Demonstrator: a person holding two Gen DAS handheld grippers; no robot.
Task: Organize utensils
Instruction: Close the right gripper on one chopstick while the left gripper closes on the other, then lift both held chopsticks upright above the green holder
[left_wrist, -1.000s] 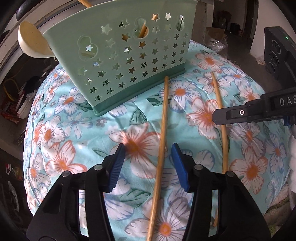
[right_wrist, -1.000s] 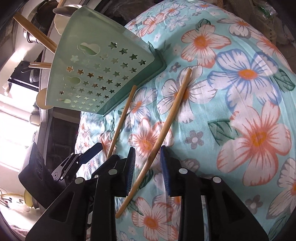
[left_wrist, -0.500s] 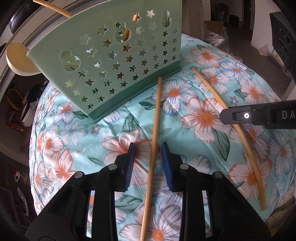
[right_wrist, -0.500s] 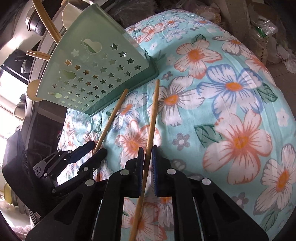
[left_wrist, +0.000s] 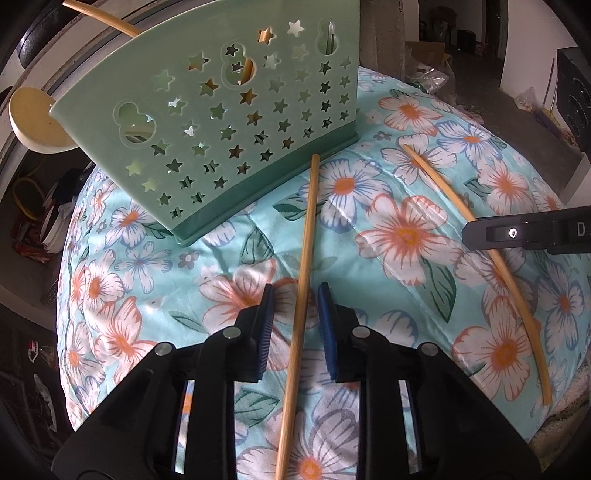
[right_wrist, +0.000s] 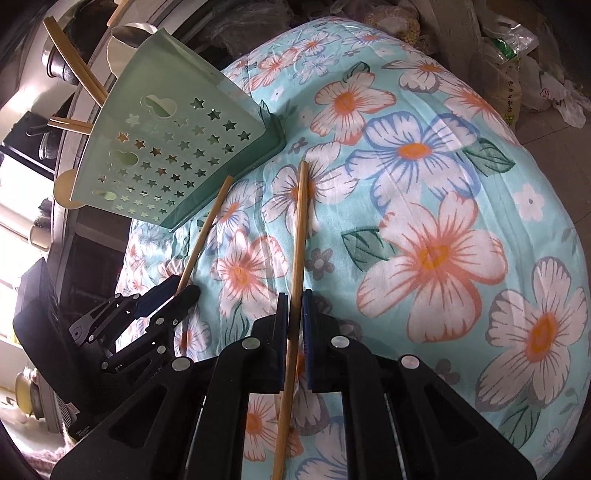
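Below green holder (left_wrist: 236, 110): chopstick 1 (left_wrist: 301, 280) between closing left gripper (left_wrist: 294, 295) fingers, axis toward holder; right gripper (right_wrist: 294, 299) clenched on chopstick 2 (right_wrist: 300, 225).

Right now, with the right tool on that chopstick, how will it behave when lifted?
The chopstick looks thin, straight and rigid, so probably stiff and light. The right tool grips near one end, so the long free end may droop or pivot. Being round, it would likely roll if dropped on the floral cloth.
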